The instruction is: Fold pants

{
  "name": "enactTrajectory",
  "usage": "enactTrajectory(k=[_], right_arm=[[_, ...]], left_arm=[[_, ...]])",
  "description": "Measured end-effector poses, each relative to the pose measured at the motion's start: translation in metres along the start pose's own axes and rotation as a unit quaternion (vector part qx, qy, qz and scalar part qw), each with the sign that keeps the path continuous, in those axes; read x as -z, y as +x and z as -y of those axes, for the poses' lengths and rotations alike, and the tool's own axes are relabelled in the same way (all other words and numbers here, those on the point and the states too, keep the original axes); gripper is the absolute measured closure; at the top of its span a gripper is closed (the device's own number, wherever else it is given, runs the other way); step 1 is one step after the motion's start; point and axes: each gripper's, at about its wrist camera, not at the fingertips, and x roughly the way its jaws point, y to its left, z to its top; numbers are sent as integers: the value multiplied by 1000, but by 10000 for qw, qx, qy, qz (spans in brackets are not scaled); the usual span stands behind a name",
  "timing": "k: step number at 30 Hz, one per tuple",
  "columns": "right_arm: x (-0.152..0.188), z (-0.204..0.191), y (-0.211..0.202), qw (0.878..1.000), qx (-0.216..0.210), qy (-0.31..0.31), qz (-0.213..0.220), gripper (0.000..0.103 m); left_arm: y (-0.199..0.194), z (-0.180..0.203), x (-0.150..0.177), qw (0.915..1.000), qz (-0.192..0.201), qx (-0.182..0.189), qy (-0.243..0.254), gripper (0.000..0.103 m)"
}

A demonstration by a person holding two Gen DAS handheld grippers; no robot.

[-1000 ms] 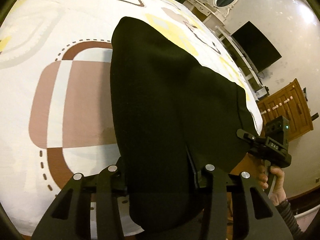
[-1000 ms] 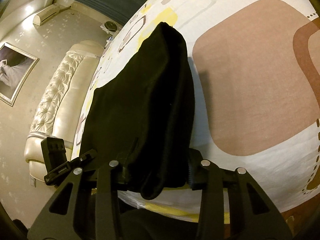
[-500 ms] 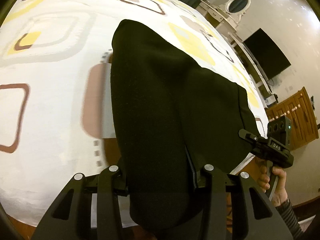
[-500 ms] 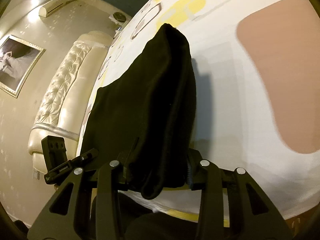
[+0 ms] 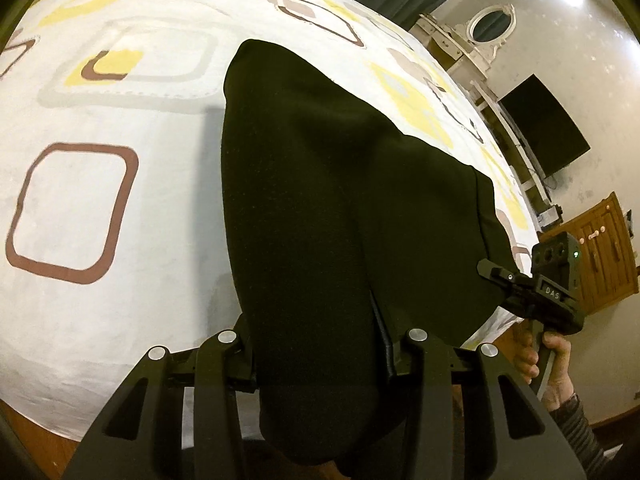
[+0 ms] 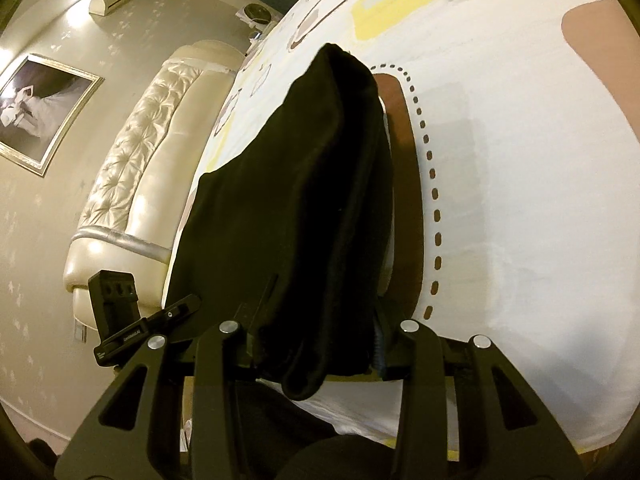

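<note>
Left wrist view: the left gripper (image 5: 316, 354) is clamped on the black pants (image 5: 320, 184), which stretch ahead of it over the patterned bedsheet (image 5: 120, 272). To its right, the right gripper (image 5: 490, 270), held by a hand (image 5: 554, 364), is also clamped on the pants' edge

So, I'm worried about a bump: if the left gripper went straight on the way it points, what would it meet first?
The black pants clamped in the left gripper fill its line; behind them probably the patterned bedsheet, though depth is unclear.
</note>
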Motion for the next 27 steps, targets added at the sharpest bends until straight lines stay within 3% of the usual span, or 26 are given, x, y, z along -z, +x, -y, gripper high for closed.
enactTrajectory(k=[13,15,21,23,27], right_arm=[[4,13,-2,9997,-187,127,17,64],[3,14,-3,9996,-228,179,9,60],[-4,6,-12,9996,-270,43,93,38],[-11,9,-18,9993,-284,65,234,30],[-37,21,-17,9982,-329,301,412,29]], left_arm=[[3,0,1,9997,103,150,138,55],[2,-1,2,9996,134,218,121,52],[-11,-21,2,9958,242,869,-144,43],[-19,-30,0,9934,376,1069,-181,35],[-19,-38,-13,9917,523,1148,-244,30]])
